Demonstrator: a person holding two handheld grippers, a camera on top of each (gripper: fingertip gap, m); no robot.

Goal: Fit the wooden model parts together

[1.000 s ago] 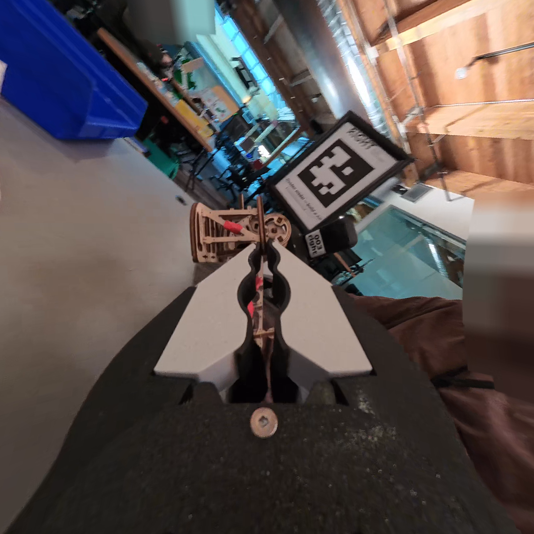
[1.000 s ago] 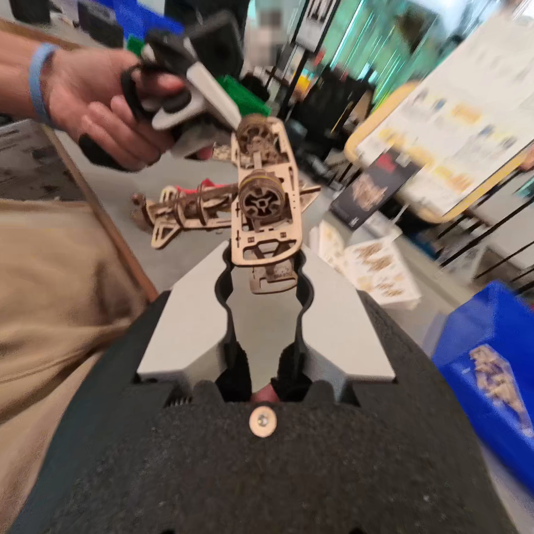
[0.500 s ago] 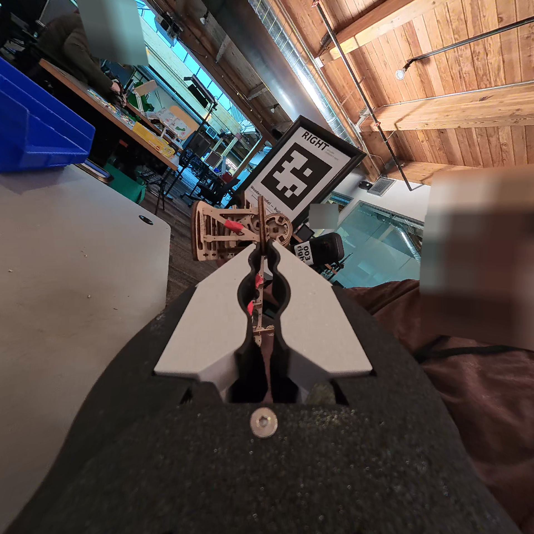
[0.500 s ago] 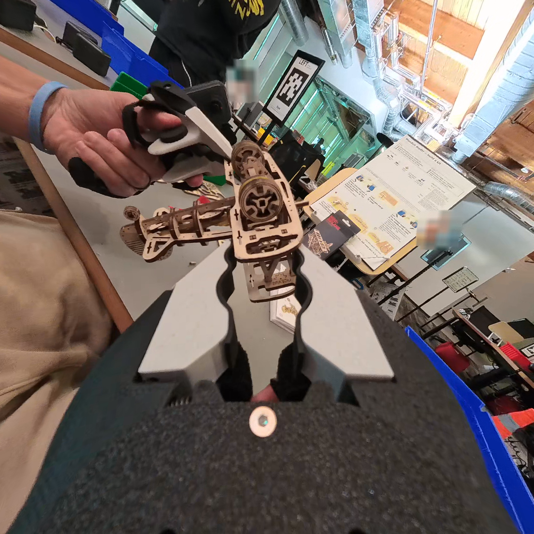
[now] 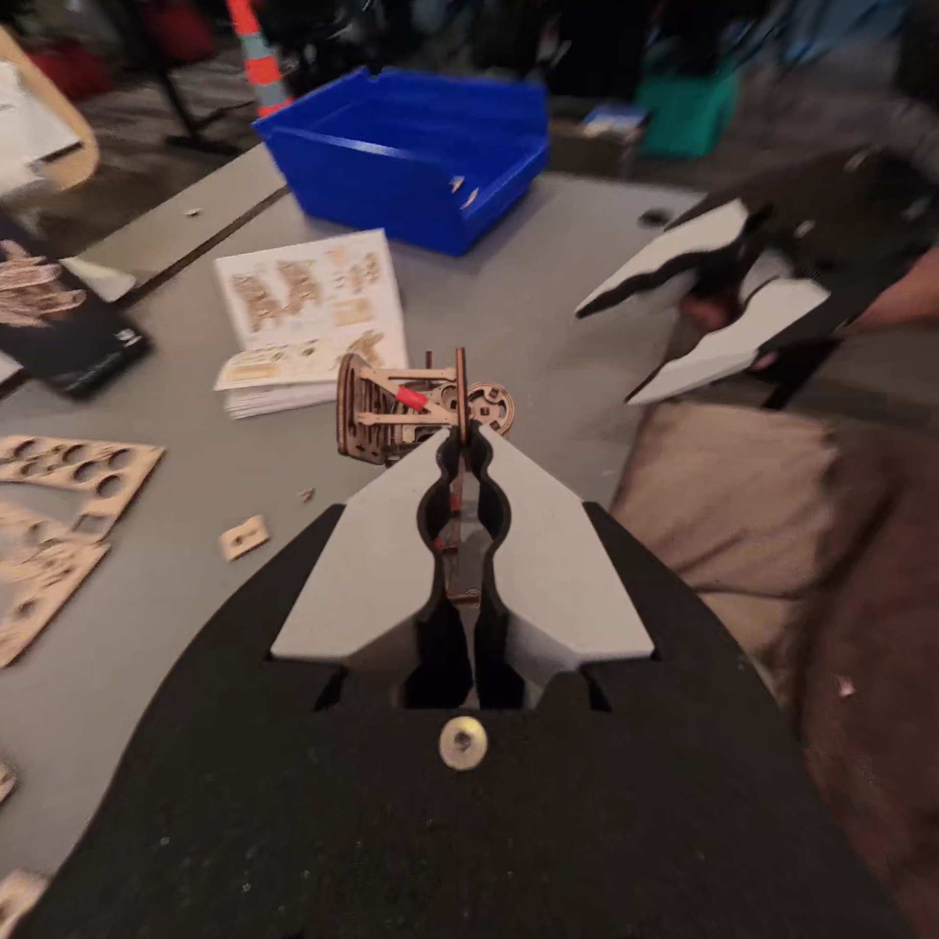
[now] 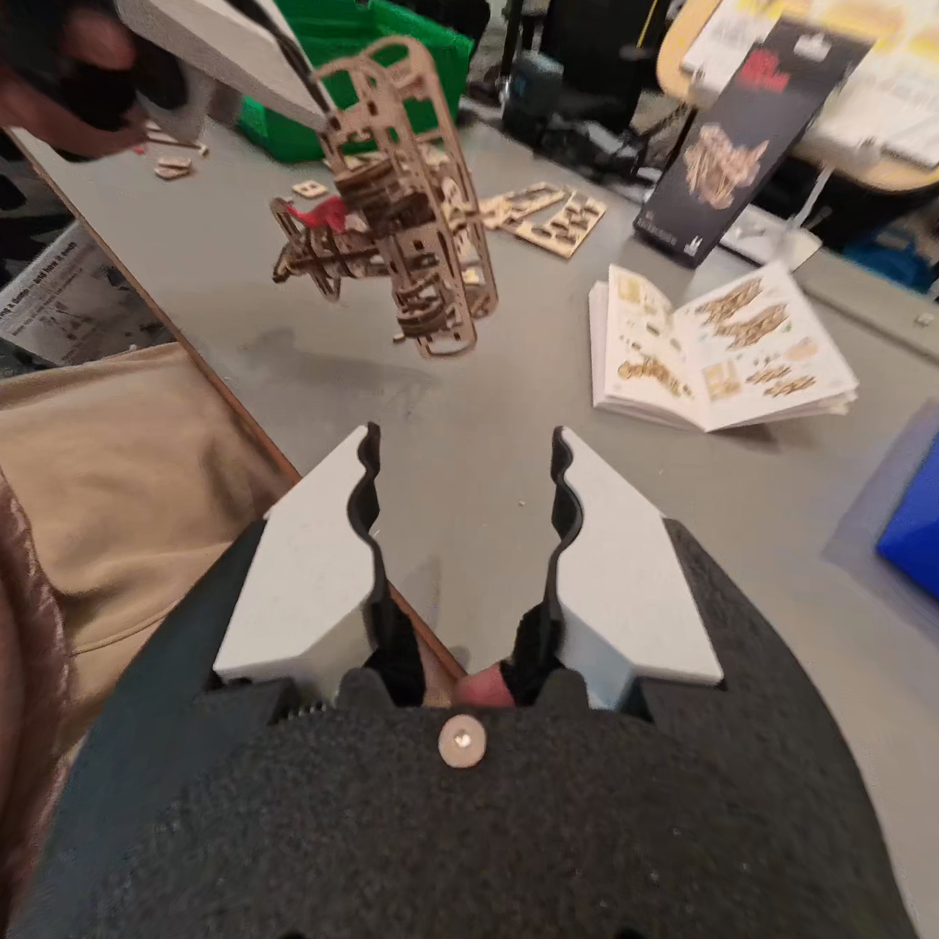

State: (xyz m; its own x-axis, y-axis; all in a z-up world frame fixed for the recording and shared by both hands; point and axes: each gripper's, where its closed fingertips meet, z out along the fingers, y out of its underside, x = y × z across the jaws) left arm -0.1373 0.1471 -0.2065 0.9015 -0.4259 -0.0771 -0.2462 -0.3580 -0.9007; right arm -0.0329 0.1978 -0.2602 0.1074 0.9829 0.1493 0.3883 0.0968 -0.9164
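Observation:
My left gripper is shut on a thin plate of the wooden model, a laser-cut frame with gears and a red piece. It holds the model in the air above the grey table. In the right wrist view the model hangs from the left gripper's fingers at the upper left. My right gripper is open and empty, well back from the model, near the table's front edge. It also shows in the left wrist view at the upper right, jaws apart.
An open instruction booklet lies on the table, right of the model. A black box stands behind it. Punched wooden sheets and a small loose piece lie at the left. A blue bin sits at the back. There is about 15 cm between the tips of the two grippers.
My right gripper has let go of the model, opened and drawn back. My left gripper still holds the model. Both views have swung down towards the table.

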